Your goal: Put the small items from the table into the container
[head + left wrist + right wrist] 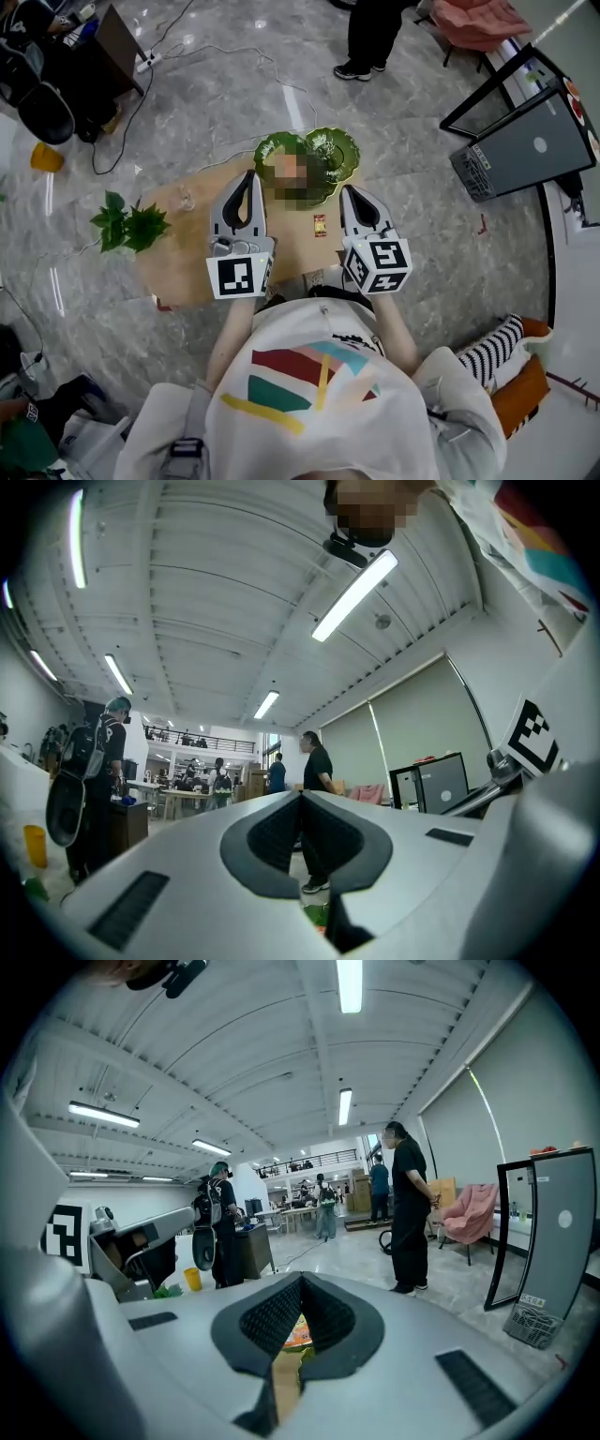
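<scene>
A small packet (320,225) lies on the table (178,272) before the container (336,150), a plant (127,225) at the left edge

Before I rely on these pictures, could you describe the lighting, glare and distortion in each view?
Head view: sharp and evenly lit, with streaks of glare on the glossy floor and a mosaic patch over the green dishes. Left gripper view: heavy fisheye bending, dark corners, a blown-out ceiling light. Right gripper view: the same bending, the right gripper filling the lower frame.
</scene>
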`<state>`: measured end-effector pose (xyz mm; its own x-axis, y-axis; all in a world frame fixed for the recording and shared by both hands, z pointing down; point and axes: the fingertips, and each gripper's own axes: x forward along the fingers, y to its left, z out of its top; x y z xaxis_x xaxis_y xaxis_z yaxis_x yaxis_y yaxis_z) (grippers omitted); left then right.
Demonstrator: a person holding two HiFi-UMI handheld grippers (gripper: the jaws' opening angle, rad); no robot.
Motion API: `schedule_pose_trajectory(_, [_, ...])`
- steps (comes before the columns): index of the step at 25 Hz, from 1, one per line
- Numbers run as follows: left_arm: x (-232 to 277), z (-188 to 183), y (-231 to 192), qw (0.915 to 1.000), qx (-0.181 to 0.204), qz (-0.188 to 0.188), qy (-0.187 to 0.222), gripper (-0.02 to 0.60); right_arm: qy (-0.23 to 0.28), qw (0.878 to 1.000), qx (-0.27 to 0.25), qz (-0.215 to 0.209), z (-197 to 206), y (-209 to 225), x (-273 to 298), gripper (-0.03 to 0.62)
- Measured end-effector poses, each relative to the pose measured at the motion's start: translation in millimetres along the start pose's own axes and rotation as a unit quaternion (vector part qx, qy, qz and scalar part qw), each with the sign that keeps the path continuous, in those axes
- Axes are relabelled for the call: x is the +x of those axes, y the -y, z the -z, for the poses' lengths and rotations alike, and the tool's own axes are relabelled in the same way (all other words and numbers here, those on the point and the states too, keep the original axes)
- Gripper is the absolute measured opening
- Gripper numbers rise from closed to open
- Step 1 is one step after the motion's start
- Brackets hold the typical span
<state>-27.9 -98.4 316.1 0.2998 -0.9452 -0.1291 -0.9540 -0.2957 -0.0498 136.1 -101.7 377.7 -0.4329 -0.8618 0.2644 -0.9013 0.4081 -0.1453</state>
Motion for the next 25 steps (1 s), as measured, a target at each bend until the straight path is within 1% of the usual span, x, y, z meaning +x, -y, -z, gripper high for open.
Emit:
schedule_pose_trajectory(6, [0.4,6.8,-3.8,1.0,-0.006,-0.006,-0.005,0.008,-0.009,1.0,0.001,0.003,7.3,2.0,3.7,0.012])
schedule_pose_trajectory(14, [5.7,22.5,0.1,0.9997,-0.006,0.005,-0.021,0.008,-0.018,1.0,0.007,0.02,18.4,19.4,13.5,0.012])
schedule_pose_trajectory(16, [5.8,29.3,0.6,0.9995,-0.005,0.01,-0.031,0.008,-0.029,0.999,0.008,0.026,30.2,24.3,18.8,0.012])
schedule_pose_trajectory(19, [3.7,45.2,0.0,0.9984,-0.002,0.011,-0.056,0.008,-0.065,0.997,0.023,0.023,63.2,28.9,32.5,0.02])
schedule_pose_trajectory(20, [5.2,52.4,1.5,0.9979,-0.002,0.012,-0.064,0.008,-0.077,0.996,0.033,0.027,77.7,35.2,39.6,0.053])
schedule_pose_trajectory(21, [8.1,61.0,4.1,0.9975,-0.003,0.013,-0.07,0.008,-0.088,0.995,0.041,0.037,94.7,45.0,48.4,0.172])
schedule_pose_trajectory(22, [11.4,71.5,6.5,0.997,-0.002,0.014,-0.076,0.008,-0.101,0.993,0.046,0.048,115.8,56.3,58.9,0.247])
schedule_pose_trajectory(23, [12.9,84.0,7.8,0.9964,0.002,0.015,-0.084,0.008,-0.119,0.99,0.048,0.058,142.6,65.6,69.5,0.253])
schedule_pose_trajectory(25, [7.2,115.9,5.9,0.9935,0.018,0.015,-0.112,0.008,-0.177,0.98,0.054,0.068,213.2,72.4,82.1,0.253])
